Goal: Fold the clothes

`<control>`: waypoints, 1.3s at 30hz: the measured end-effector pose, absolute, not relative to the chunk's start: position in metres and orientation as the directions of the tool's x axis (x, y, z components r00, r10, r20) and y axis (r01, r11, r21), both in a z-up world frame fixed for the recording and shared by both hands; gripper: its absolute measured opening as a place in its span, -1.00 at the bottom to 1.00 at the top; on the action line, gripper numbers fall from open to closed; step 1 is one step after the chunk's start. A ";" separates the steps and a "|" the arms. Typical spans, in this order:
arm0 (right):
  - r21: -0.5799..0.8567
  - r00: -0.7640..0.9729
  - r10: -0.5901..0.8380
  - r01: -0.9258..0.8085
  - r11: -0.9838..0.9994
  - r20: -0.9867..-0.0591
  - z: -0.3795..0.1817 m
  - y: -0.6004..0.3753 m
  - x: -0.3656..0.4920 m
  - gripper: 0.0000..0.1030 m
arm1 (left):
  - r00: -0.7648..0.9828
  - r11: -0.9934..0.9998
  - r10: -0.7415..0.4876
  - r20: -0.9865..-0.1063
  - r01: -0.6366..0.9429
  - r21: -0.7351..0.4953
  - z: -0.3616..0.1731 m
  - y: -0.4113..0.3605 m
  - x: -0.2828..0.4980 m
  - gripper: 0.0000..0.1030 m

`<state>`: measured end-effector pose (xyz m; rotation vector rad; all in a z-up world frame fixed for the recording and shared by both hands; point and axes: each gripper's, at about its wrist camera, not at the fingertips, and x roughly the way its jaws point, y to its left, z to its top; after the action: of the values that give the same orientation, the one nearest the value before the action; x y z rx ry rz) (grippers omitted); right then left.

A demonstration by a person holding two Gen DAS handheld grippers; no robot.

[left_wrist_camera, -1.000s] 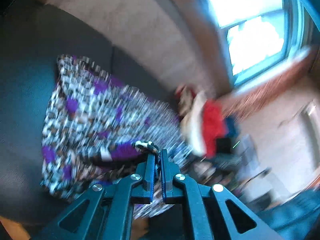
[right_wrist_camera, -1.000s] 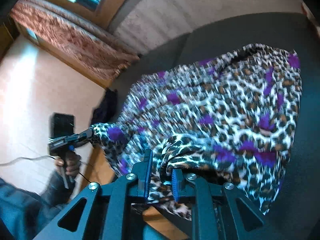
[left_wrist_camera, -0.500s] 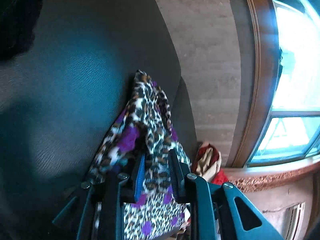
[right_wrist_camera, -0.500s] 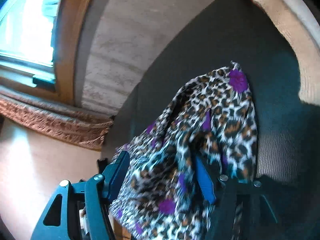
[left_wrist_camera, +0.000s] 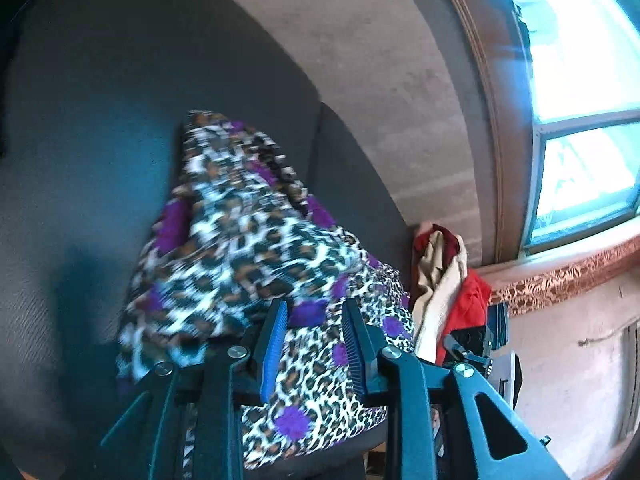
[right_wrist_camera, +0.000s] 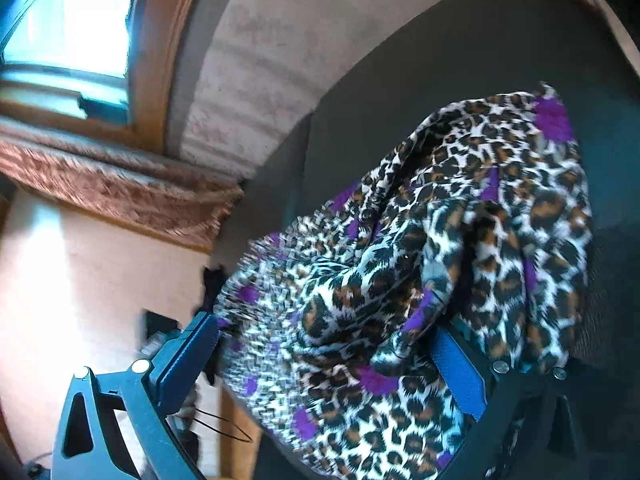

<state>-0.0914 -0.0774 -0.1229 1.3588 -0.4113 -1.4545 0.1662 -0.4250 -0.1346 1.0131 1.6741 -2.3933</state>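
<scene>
In the left wrist view, the left gripper [left_wrist_camera: 314,316] stood at the bottom centre of the frame with its two blue-padded fingers [left_wrist_camera: 274,344] spread apart, nothing pinched between them. Beyond and beneath the fingers lay the leopard-print garment [left_wrist_camera: 240,240], a white, black and brown pattern with purple patches, heaped in a long mound running from the lower centre up toward the middle left. It rested on a dark grey sofa [left_wrist_camera: 80,120] that filled the left half of the frame. Its left part was blurred. At the right of the garment, against the sofa's end, sat a pile of red and cream clothes [left_wrist_camera: 448,288]. A plastered wall [left_wrist_camera: 380,60] rose in the upper centre, and a bright window [left_wrist_camera: 580,80] with a brown frame took the upper right, with a patterned ledge [left_wrist_camera: 560,280] below it.

In the right wrist view, the right gripper [right_wrist_camera: 328,356] occupied the bottom of the frame, its jaws spread wide: one blue finger at the lower left, the other at the lower right. The leopard-print garment [right_wrist_camera: 460,240] bulged loosely between them, draped over the right finger [right_wrist_camera: 460,372], not clamped. It filled the centre and right, lying on the dark sofa [right_wrist_camera: 480,40]. The window [right_wrist_camera: 80,20] showed at the upper left above the patterned ledge [right_wrist_camera: 120,192], with a pale wall [right_wrist_camera: 60,300] at the left below.
</scene>
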 end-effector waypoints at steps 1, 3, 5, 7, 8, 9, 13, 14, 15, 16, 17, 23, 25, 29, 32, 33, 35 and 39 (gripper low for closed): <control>0.793 0.206 -0.823 0.465 -0.393 -0.529 -0.123 -0.083 -0.091 0.99 | -0.786 -0.409 0.323 -0.528 0.387 -0.826 -0.135 -0.427 0.160 -0.46; 0.827 0.260 -0.837 0.450 -0.337 -0.482 -0.122 -0.091 -0.091 0.96 | -0.788 -0.402 0.336 -0.515 0.375 -0.836 -0.135 -0.431 0.148 -0.46; 0.847 0.271 -0.851 0.431 -0.310 -0.449 -0.120 -0.096 -0.097 0.96 | -0.791 -0.394 0.350 -0.502 0.362 -0.845 -0.136 -0.436 0.136 -0.46; 0.852 0.209 -0.875 0.408 -0.329 -0.437 -0.118 -0.094 -0.115 0.96 | -0.822 -0.351 0.337 -0.459 0.343 -0.871 -0.136 -0.448 0.120 -0.46; 0.853 0.164 -0.887 0.394 -0.342 -0.432 -0.117 -0.093 -0.127 0.96 | -0.841 -0.329 0.307 -0.445 0.345 -0.879 -0.133 -0.455 0.122 -0.46; 0.867 0.092 -0.908 0.350 -0.355 -0.409 -0.116 -0.086 -0.141 0.96 | -0.860 -0.306 0.276 -0.430 0.346 -0.887 -0.130 -0.462 0.124 -0.46; 0.912 -0.136 -0.931 0.197 -0.359 -0.337 -0.113 -0.055 -0.182 0.99 | -0.917 -0.215 0.144 -0.373 0.339 -0.916 -0.118 -0.491 0.132 -0.46; 0.910 -0.139 -0.929 0.196 -0.365 -0.343 -0.112 -0.049 -0.185 0.99 | -0.908 -0.236 0.159 -0.387 0.346 -0.908 -0.119 -0.487 0.137 -0.46; 0.904 -0.103 -0.933 0.232 -0.358 -0.344 -0.108 -0.048 -0.180 0.99 | -0.900 -0.256 0.173 -0.401 0.352 -0.900 -0.121 -0.483 0.142 -0.46; 0.897 -0.065 -0.936 0.269 -0.350 -0.345 -0.104 -0.047 -0.174 0.99 | -0.890 -0.277 0.186 -0.415 0.358 -0.892 -0.122 -0.478 0.147 -0.46; 0.895 0.005 -0.938 0.301 -0.329 -0.346 -0.100 -0.046 -0.166 0.99 | -0.880 -0.298 0.200 -0.430 0.363 -0.883 -0.124 -0.474 0.152 -0.46; 0.808 0.188 -0.845 0.452 -0.377 -0.500 -0.104 -0.045 -0.100 1.00 | -0.812 -0.422 0.270 -0.517 0.383 -0.822 -0.132 -0.449 0.183 -0.46; 0.754 0.171 -0.807 0.505 -0.421 -0.565 -0.104 -0.053 -0.092 1.00 | -0.795 -0.446 0.303 -0.525 0.369 -0.816 -0.134 -0.438 0.188 -0.45; 0.636 0.131 -0.722 0.596 -0.490 -0.679 -0.113 -0.074 -0.085 0.78 | -0.766 -0.479 0.371 -0.525 0.326 -0.815 -0.136 -0.409 0.183 -0.39; 0.578 0.109 -0.670 0.619 -0.532 -0.734 -0.122 -0.084 -0.083 -0.11 | -0.721 -0.506 0.396 -0.569 0.346 -0.790 -0.143 -0.395 0.166 -0.34; 0.577 0.102 -0.674 0.619 -0.533 -0.732 -0.121 -0.082 -0.086 -0.44 | -0.708 -0.516 0.401 -0.581 0.349 -0.782 -0.146 -0.393 0.162 -0.34; 0.577 0.089 -0.681 0.618 -0.534 -0.727 -0.119 -0.079 -0.091 -0.67 | -0.709 -0.529 0.377 -0.595 0.362 -0.767 -0.144 -0.398 0.154 -0.34; 0.634 0.086 -0.740 0.586 -0.504 -0.668 -0.105 -0.073 -0.105 -0.67 | -0.762 -0.543 0.267 -0.590 0.387 -0.745 -0.124 -0.421 0.147 -0.34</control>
<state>-0.1049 -0.0732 -0.1048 1.3285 -0.1696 -1.6314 0.1472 -0.4214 -0.1236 1.0532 1.4625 -2.4824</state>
